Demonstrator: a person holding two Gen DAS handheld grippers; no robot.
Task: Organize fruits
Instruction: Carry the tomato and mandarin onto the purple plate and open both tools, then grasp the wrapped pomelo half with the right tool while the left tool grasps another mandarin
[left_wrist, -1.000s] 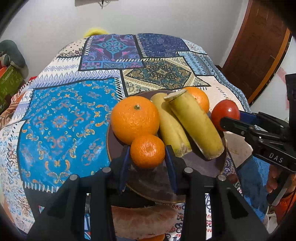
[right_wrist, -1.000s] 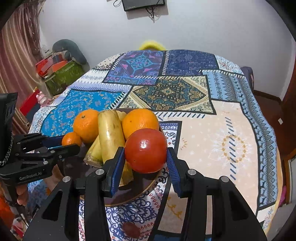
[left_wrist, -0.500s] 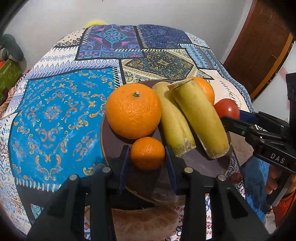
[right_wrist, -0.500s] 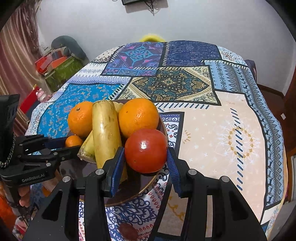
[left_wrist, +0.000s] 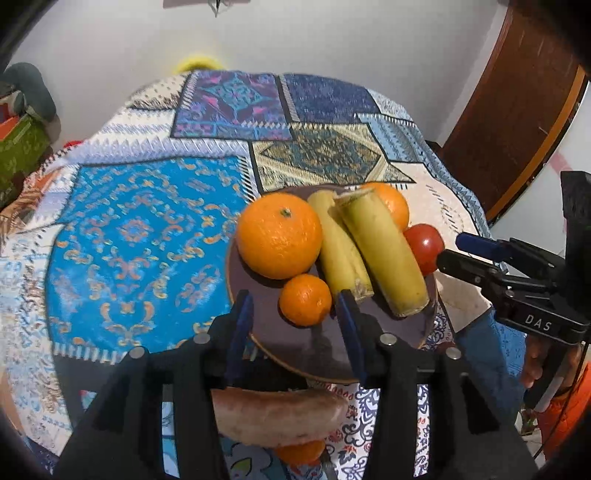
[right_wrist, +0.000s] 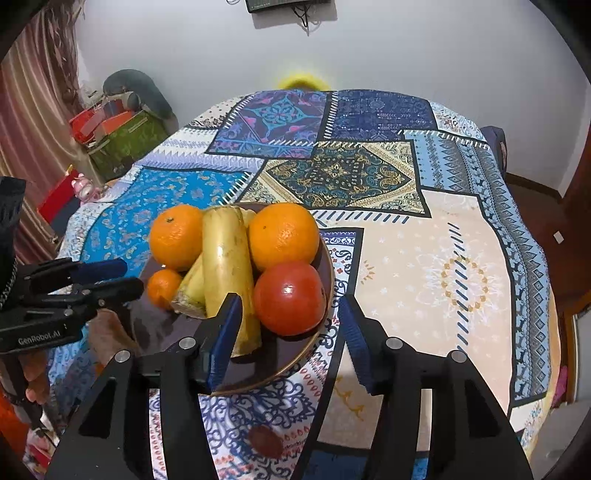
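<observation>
A dark brown plate (left_wrist: 317, 354) (right_wrist: 291, 354) on the patterned tablecloth holds two large oranges (left_wrist: 279, 236) (right_wrist: 283, 236), two bananas (left_wrist: 380, 254) (right_wrist: 225, 266), a small mandarin (left_wrist: 305, 300) (right_wrist: 162, 287) and a red tomato (right_wrist: 290, 297) (left_wrist: 424, 243). My left gripper (left_wrist: 295, 325) is open, its fingers spread on either side of the mandarin, which rests on the plate. My right gripper (right_wrist: 291, 332) is open, its fingers apart from the tomato, which sits at the plate's rim.
A brownish oblong object (left_wrist: 280, 417) and another orange fruit (left_wrist: 299, 452) lie below the left gripper, near the table's front edge. A green box and clutter (right_wrist: 122, 140) stand beyond the table's left side. A wooden door (left_wrist: 517, 103) is at the right.
Both grippers have opened and drawn back. The mandarin and the tomato, held before, now rest on the plate.
</observation>
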